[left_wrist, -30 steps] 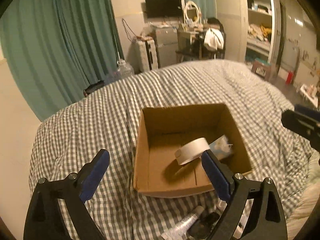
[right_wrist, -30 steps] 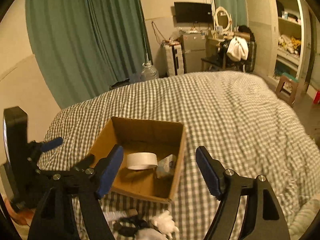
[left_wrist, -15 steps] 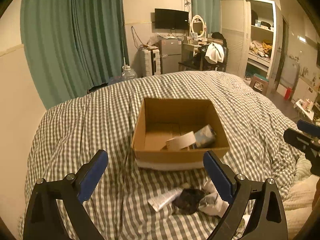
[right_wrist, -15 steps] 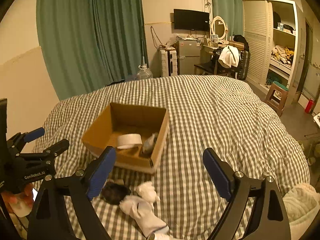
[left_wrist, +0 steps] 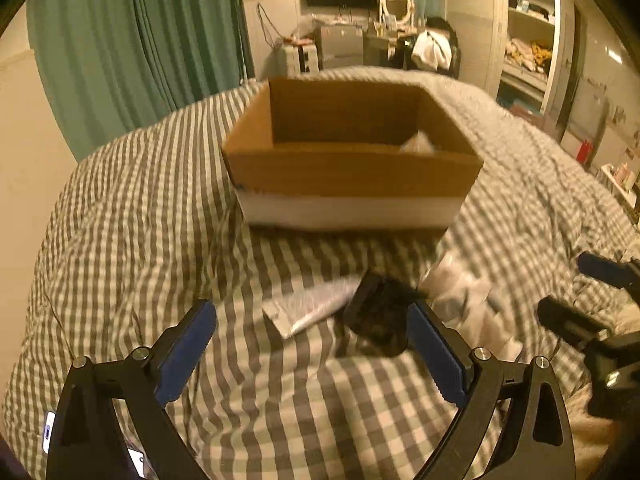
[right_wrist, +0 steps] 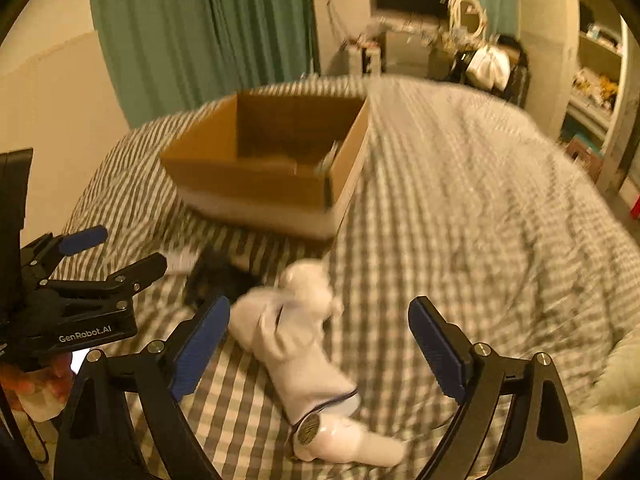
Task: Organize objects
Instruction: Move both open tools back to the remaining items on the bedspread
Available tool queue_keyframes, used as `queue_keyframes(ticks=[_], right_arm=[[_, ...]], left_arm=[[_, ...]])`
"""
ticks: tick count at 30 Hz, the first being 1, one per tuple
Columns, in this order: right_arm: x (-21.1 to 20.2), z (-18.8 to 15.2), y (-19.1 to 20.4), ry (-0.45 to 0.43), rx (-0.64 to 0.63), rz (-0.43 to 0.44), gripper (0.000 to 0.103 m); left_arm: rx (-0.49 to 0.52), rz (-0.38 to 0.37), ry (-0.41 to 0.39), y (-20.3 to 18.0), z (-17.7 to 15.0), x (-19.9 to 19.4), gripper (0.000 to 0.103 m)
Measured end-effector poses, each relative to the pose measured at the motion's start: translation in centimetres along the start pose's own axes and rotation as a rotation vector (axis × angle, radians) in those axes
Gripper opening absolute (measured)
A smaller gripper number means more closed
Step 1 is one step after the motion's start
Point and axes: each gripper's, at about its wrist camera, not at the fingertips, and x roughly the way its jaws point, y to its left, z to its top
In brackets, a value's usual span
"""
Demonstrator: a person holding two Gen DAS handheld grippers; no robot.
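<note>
Cardboard box (left_wrist: 352, 168) sits on the checked bedcover (right_wrist: 460, 200) as the collecting point. A little of its contents shows over the rim. Items awaiting sorting lie in front of the box: a tube (left_wrist: 312, 308), a dark bundle (left_wrist: 380, 316) and a white sock (right_wrist: 296, 344). Right gripper (right_wrist: 320, 348) has just been opening — its jaws now straddle the sock without pressing on it. Left gripper (left_wrist: 312, 352) stands apart and empty, near the tube and bundle — judged ready for a pick.
</note>
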Motion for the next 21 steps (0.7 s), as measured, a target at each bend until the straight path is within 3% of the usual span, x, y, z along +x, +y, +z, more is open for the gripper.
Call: queue_keyframes(ticks=[6,10,12,13,17,21], right_arm=[[5.3,-2.6,0.9,0.145,-0.026,0.037,0.091],[7.4,-3.5,1.5,0.2,-0.043,0.061,0.091],[8.3,-3.8,1.6,0.214,-0.036,0.074,0.082],[8.7,-3.9,1.7,0.227,-0.033,0.084,0.07],[8.8,-4.0,1.9,0.222,-0.044,0.095,0.047],[6.3,-3.1,0.3,0.13,0.033,0.108,0.041]], left_arm=[[0.034,0.032,0.023,-0.3,-1.3,1.9,0.099],[0.017,0.012,0.05,0.1,-1.1,3.0,0.099],[0.016,0.005,0.06,0.1,-1.1,3.5,0.099],[0.016,0.003,0.064,0.2,-1.1,3.7,0.099],[0.023,-0.005,0.075,0.0,-0.9,4.1,0.099],[0.035,-0.008,0.074,-0.6,-0.5,4.4,0.099]])
